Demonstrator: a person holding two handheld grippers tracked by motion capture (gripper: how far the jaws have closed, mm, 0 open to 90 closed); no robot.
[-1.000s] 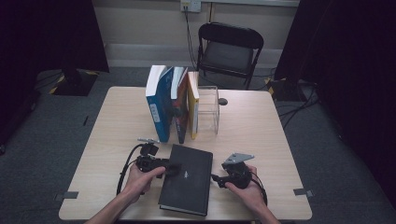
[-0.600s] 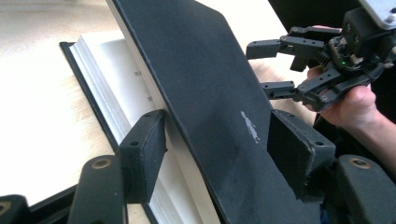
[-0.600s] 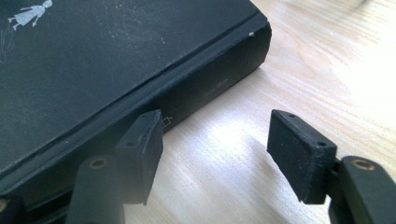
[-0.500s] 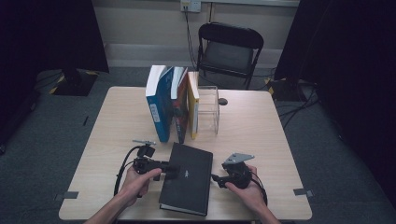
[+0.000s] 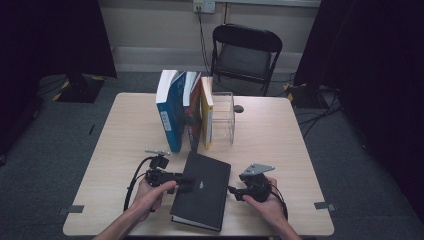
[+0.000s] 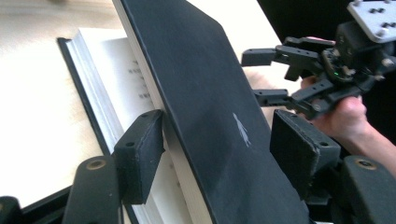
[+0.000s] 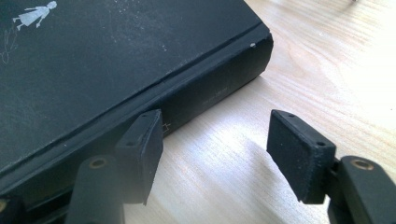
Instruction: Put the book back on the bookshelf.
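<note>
A black hardback book (image 5: 202,192) lies flat on the wooden table (image 5: 280,145) near its front edge. My left gripper (image 5: 187,182) is at the book's left edge. In the left gripper view its jaws (image 6: 219,149) stand open astride the raised front cover (image 6: 210,93), with white pages (image 6: 116,88) showing beneath. My right gripper (image 5: 232,190) is at the book's right side. It is open (image 7: 219,149), with one pad (image 7: 142,149) close beside the spine (image 7: 205,98) and wood between the jaws. The right gripper (image 6: 261,77) also appears beyond the cover.
Three books stand upright mid-table: a blue one (image 5: 170,115), a dark one (image 5: 191,115) and a yellow one (image 5: 206,117), beside a clear holder (image 5: 224,117). A folding chair (image 5: 245,50) stands beyond the far edge. Cables trail from both grippers.
My left gripper has shifted slightly right onto the book's left edge. The right gripper and the book's position are nearly unchanged.
</note>
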